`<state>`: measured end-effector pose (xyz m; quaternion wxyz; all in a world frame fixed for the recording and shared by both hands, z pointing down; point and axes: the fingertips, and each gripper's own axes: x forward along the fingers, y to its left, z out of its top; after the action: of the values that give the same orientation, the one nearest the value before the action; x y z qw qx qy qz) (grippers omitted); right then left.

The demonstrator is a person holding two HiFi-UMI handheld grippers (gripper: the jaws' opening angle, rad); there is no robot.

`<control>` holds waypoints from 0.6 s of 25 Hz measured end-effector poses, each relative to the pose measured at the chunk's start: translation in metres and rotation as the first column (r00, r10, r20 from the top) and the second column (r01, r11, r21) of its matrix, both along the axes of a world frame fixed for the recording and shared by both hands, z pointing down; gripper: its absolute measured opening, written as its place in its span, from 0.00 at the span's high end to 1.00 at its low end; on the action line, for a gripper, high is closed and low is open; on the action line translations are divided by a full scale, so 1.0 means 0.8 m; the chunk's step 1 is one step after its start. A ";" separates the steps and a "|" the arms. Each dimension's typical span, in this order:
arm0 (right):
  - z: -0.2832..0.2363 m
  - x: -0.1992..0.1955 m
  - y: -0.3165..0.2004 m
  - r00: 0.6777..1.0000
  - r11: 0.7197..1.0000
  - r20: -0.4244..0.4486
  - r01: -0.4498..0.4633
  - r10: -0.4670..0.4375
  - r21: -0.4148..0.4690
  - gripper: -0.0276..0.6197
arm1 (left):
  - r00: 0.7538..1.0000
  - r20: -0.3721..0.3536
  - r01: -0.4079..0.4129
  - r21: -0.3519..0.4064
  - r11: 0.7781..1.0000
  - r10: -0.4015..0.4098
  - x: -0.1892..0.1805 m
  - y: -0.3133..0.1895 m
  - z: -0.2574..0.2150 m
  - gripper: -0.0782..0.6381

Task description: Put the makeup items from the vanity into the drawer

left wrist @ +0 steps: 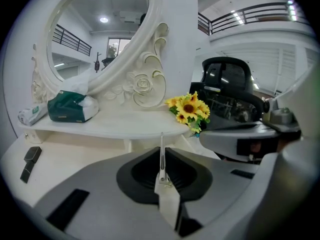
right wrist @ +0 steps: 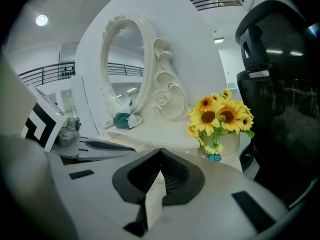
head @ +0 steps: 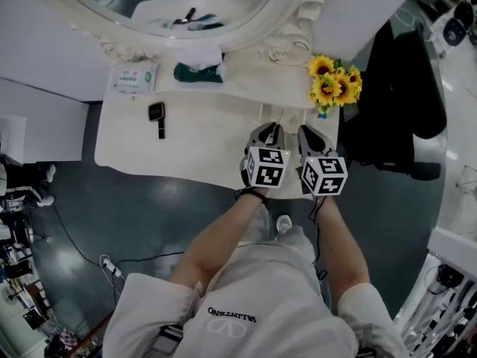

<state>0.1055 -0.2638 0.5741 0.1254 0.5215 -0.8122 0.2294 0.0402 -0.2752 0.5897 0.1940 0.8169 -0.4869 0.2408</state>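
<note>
A small black makeup case with a black stick below it (head: 156, 118) lies on the left part of the white vanity top (head: 201, 148); it also shows at the far left of the left gripper view (left wrist: 30, 160). My left gripper (head: 269, 130) hovers over the right part of the top, well right of the case. Its jaws are shut with nothing between them (left wrist: 161, 143). Close beside it on the right, my right gripper (head: 308, 134) is also shut and empty (right wrist: 160, 156). I see no drawer front in any view.
On the raised back shelf lie a white wipes pack (head: 134, 77) and a green-and-white pouch (head: 198, 71), under the oval mirror (head: 179, 6). A pot of sunflowers (head: 335, 85) stands at the right end, close to my right gripper. A black chair (head: 406, 88) is further right.
</note>
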 end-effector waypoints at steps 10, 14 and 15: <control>0.012 0.008 -0.018 1.000 1.000 -0.006 -0.018 0.018 -0.022 0.94 | 1.000 0.010 0.002 -0.040 0.999 -0.001 0.005 -0.009 0.014 0.84; 0.012 0.007 -0.019 1.000 1.000 -0.002 -0.018 0.018 -0.024 0.94 | 1.000 0.017 0.006 -0.048 0.999 -0.006 0.002 -0.010 0.016 0.84; 0.013 0.006 -0.019 1.000 1.000 0.000 -0.018 0.018 -0.026 0.94 | 1.000 0.018 0.007 -0.051 0.999 -0.006 0.002 -0.010 0.017 0.84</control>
<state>0.1106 -0.2786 0.5843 0.1301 0.5271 -0.8045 0.2410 0.0414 -0.2835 0.6033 0.2112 0.8079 -0.4850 0.2598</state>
